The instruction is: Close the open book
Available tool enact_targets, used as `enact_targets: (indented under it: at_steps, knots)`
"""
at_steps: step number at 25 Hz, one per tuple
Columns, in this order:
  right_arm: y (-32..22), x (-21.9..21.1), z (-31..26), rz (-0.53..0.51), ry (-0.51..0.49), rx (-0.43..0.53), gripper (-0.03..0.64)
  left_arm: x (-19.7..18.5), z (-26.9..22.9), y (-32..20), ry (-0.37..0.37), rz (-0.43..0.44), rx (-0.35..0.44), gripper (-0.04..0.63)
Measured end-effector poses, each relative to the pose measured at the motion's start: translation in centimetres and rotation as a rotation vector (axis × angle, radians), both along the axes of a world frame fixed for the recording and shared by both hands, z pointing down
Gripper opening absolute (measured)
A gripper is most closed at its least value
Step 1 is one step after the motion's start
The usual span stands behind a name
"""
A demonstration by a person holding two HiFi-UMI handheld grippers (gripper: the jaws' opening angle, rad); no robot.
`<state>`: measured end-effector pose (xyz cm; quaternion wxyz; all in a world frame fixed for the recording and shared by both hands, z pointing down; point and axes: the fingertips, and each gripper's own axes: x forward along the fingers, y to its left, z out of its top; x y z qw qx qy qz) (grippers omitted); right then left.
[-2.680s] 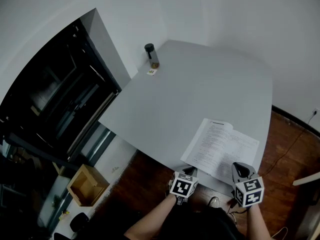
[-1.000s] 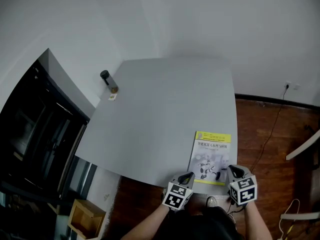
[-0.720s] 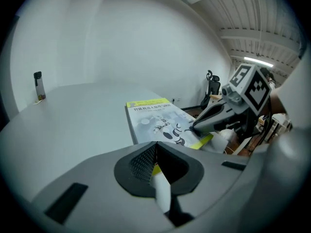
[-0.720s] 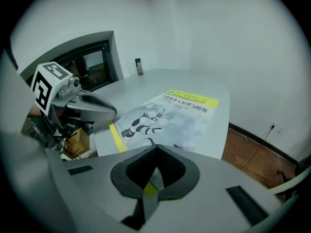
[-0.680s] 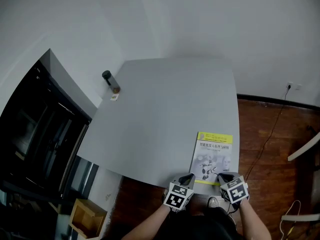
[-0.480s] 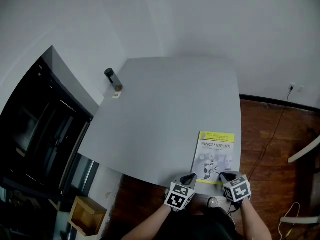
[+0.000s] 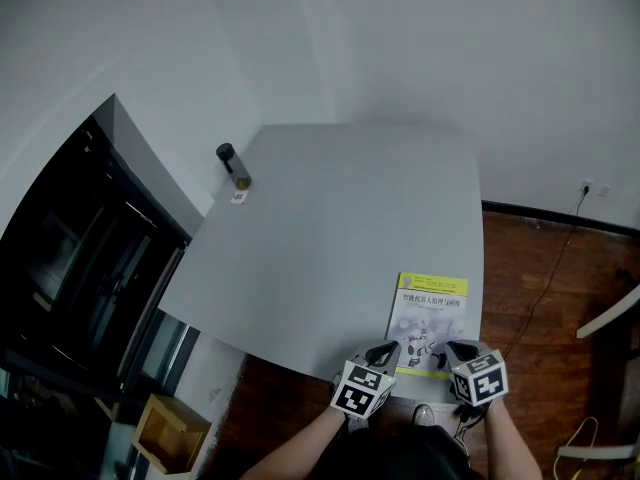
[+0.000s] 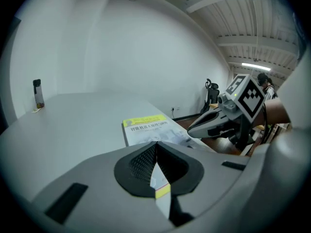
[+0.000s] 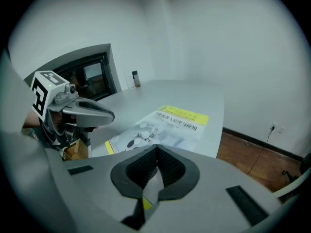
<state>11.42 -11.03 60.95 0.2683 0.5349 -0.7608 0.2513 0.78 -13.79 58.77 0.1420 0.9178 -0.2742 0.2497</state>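
Observation:
The book (image 7: 431, 318) lies closed on the grey table (image 7: 340, 218) near its front right corner, its cover with a yellow band facing up. My left gripper (image 7: 386, 348) is shut and empty, just off the book's near left corner. My right gripper (image 7: 451, 348) is also shut and empty, over the book's near right corner. In the left gripper view the book (image 8: 151, 128) lies ahead of the shut left gripper (image 8: 156, 145), with the right gripper (image 8: 206, 125) beside it. The right gripper view shows the book (image 9: 163, 124) ahead of the right gripper (image 9: 156, 149), and the left gripper (image 9: 95, 113) at the left.
A dark bottle (image 7: 233, 165) and a small tag (image 7: 238, 198) stand at the table's far left corner. A black window unit (image 7: 70, 278) runs along the left. A wooden box (image 7: 165, 435) sits on the brown floor below. A cable (image 7: 545, 278) trails at the right.
The book, open with white pages showing in the earliest frame, now lies closed with its cover up. Both grippers stay at its near edge; the right one has shifted slightly inward.

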Motion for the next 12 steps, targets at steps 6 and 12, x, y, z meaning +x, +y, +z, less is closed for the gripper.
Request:
enact_targets:
  at_steps: [6,12]
  knots:
    - [-3.4,0.9,-7.3,0.023,-0.006,0.200,0.003,2.1,-5.6,-2.5,0.044,0.000,0.091,0.006]
    - [-4.9,0.3,-15.6,0.016,-0.033,0.405,0.003,3.5,-13.2,-4.1,0.126,0.000,0.189,0.006]
